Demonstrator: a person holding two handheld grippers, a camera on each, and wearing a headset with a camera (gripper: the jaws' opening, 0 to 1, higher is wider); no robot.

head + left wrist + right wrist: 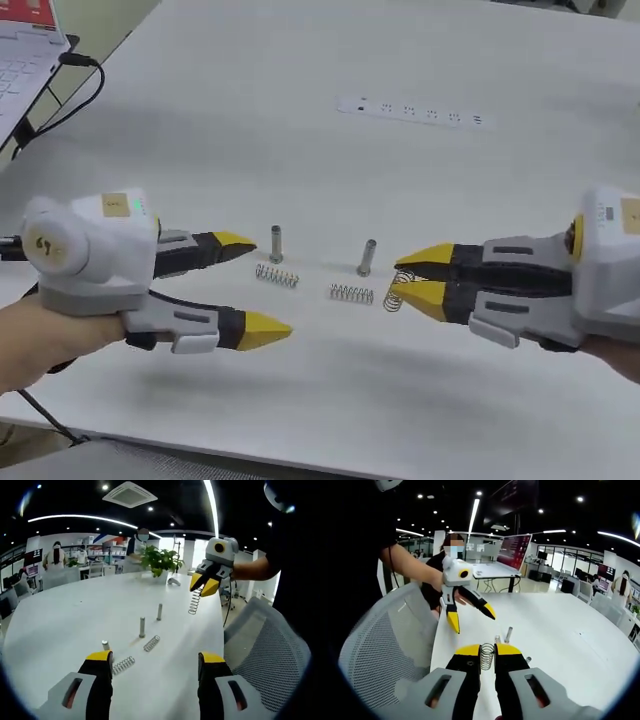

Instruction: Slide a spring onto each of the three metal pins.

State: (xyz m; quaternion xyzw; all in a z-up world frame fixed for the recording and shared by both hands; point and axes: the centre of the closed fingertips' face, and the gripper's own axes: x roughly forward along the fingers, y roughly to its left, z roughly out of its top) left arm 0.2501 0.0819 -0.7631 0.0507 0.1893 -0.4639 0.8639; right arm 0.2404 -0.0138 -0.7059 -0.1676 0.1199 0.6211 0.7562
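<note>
Two short metal pins (276, 243) (367, 257) stand upright on the white table (300, 150). The left gripper view shows three pins (105, 645) (142, 627) (159, 612). Two springs (277, 276) (351, 294) lie flat beside them. My right gripper (410, 275) is shut on a third spring (396, 290), just right of the nearer pin; the spring (487, 656) sits between its yellow tips (487, 651). My left gripper (255, 285) is open with nothing in it, hovering left of the pins; its jaws (156, 657) frame a lying spring (123, 665).
A white power strip (415, 111) lies further back on the table. A laptop (25, 50) with a black cable (80, 90) sits at the far left. A mesh chair (375, 645) stands by the table edge. A plant (160, 560) is at the table's far end.
</note>
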